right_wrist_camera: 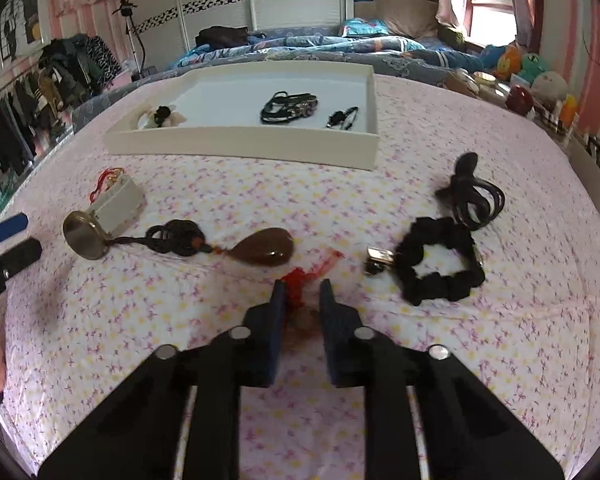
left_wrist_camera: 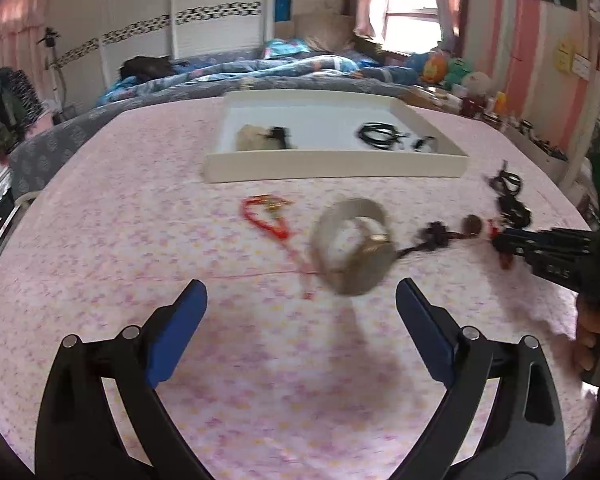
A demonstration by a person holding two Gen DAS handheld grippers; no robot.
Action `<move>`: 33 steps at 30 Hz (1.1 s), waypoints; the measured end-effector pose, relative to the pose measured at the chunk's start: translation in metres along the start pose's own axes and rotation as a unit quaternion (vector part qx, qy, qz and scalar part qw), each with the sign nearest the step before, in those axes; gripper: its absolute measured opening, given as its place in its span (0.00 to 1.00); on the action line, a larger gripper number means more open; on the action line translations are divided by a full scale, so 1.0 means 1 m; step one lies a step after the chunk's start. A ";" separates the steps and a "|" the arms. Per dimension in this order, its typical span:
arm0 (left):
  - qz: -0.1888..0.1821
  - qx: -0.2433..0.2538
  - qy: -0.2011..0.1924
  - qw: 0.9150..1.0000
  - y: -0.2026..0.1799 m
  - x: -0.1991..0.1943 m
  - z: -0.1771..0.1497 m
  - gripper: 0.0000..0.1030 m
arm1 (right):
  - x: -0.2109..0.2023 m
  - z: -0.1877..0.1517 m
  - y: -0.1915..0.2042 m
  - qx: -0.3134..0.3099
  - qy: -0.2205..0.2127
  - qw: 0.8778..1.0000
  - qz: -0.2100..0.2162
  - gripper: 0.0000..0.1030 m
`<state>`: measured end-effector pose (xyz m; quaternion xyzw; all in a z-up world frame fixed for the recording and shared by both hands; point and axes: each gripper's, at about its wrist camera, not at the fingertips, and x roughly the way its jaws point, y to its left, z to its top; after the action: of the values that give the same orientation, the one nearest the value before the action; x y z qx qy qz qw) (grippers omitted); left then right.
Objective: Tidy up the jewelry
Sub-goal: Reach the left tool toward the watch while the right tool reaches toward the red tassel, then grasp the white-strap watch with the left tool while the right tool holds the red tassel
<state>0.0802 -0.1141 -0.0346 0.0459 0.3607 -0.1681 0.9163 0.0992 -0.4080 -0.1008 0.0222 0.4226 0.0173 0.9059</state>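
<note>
Counting three pieces already in the white tray [right_wrist_camera: 240,146], with five-odd loose on the surface, left tongs [left_wrist_camera: 301,300] gape empty while right tongs [right_wrist_camera: 302,292] pinch the red tassel [right_wrist_camera: 296,286].

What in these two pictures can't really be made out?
- Left wrist view: the watch is smeared by motion blur; its dial is unreadable.
- Right wrist view: the red tassel runs between the right gripper fingers, its lower end hidden; grip cannot be confirmed.
- Tray items: too small to identify.
</note>
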 end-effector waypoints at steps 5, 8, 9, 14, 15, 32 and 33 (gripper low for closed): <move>-0.002 0.045 -0.014 0.999 -0.036 0.004 0.011 0.92 | 0.001 0.001 0.000 -0.005 0.001 1.000 0.007 0.16; -0.001 0.046 -0.016 0.999 -0.044 0.011 0.021 0.92 | 0.002 0.002 -0.001 -0.009 0.002 1.000 0.013 0.16; -0.003 0.044 -0.015 0.999 -0.045 0.014 0.024 0.92 | 0.002 0.002 -0.001 -0.008 0.003 1.000 0.016 0.16; -0.020 0.041 -0.001 0.999 -0.051 0.033 0.031 0.85 | 0.004 0.003 -0.003 -0.006 0.004 1.000 0.025 0.16; -0.021 0.046 0.003 0.999 -0.053 0.037 0.031 0.83 | 0.004 0.003 -0.003 -0.006 0.004 1.000 0.025 0.16; -0.017 0.042 0.028 0.999 -0.050 0.053 0.030 0.17 | 0.005 0.003 -0.003 -0.006 0.003 1.000 0.023 0.16; -0.024 0.038 0.024 0.999 -0.048 0.051 0.030 0.09 | 0.004 0.003 -0.003 -0.005 0.002 1.000 0.024 0.16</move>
<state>0.1182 -0.1792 -0.0448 0.0764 0.3765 -0.2023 0.9008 0.1046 -0.4110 -0.1023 0.0277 0.4240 0.0414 0.9043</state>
